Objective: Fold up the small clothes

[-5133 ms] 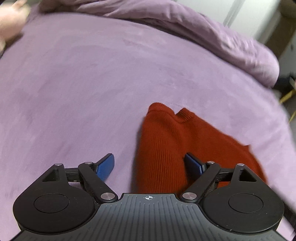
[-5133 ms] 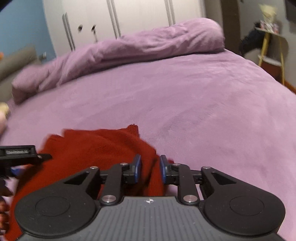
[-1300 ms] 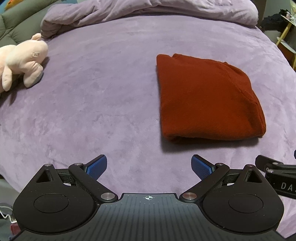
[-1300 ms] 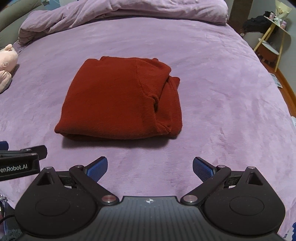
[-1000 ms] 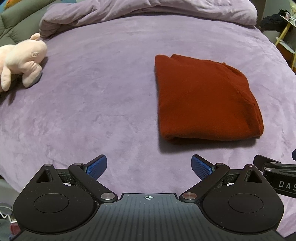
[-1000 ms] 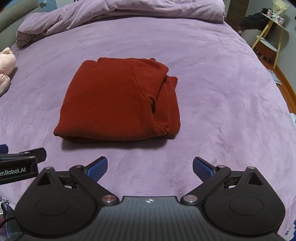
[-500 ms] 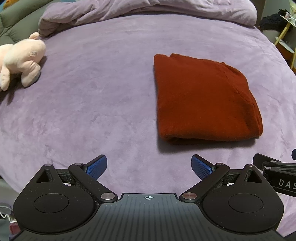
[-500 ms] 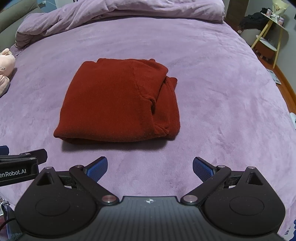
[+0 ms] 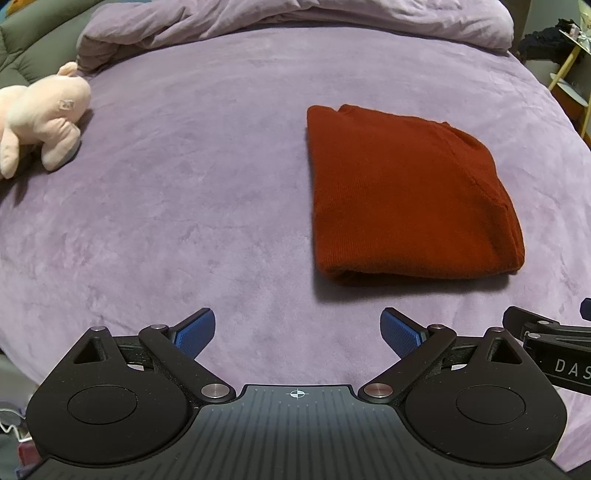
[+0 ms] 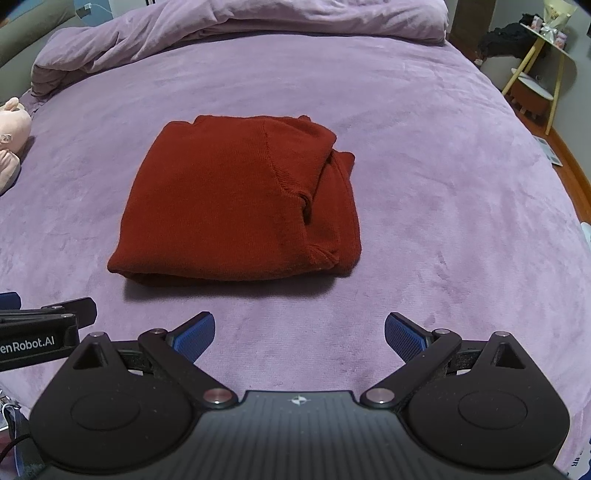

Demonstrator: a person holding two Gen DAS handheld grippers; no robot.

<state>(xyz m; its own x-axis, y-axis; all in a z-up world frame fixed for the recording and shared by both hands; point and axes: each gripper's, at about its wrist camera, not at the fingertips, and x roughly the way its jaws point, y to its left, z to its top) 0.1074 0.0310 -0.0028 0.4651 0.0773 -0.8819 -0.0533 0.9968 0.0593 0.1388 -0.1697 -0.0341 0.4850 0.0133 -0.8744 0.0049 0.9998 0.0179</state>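
**Red garment lying folded on the bed; both tools wide open and empty**

The red knitted garment (image 10: 236, 206) lies as a compact, roughly square stack of several layers on the purple bed (image 10: 424, 155), about midway across it and nearer the near edge than the far one; its near fold is rounded and even; along its right side the layers sit slightly staggered, with a tucked seam and a small bunched corner showing; no sleeve or hem trails loose onto the bed.

Judgement on step: the folding of this piece appears finished, and the work stands at the release or inspection stage; if anything remains, the next move calls for a light squaring of the staggered right side, taken with a shallow pinch so the stack beneath is not dragged; otherwise a further garment would have to be fetched, and none is in view.

The left tool (image 9: 298, 331) hangs over the near edge of the bed, short of the garment's near left corner; its blue pads are spread to full width; it holds nothing and touches nothing. The right tool (image 10: 300, 333) is likewise fully spread, empty, and clear of the cloth, facing the garment's near edge squarely.

Outward: a bunched purple duvet (image 10: 229, 29) lies along the far edge of the bed; a pink plush toy (image 9: 40, 118) rests at the left edge, well apart from the garment.
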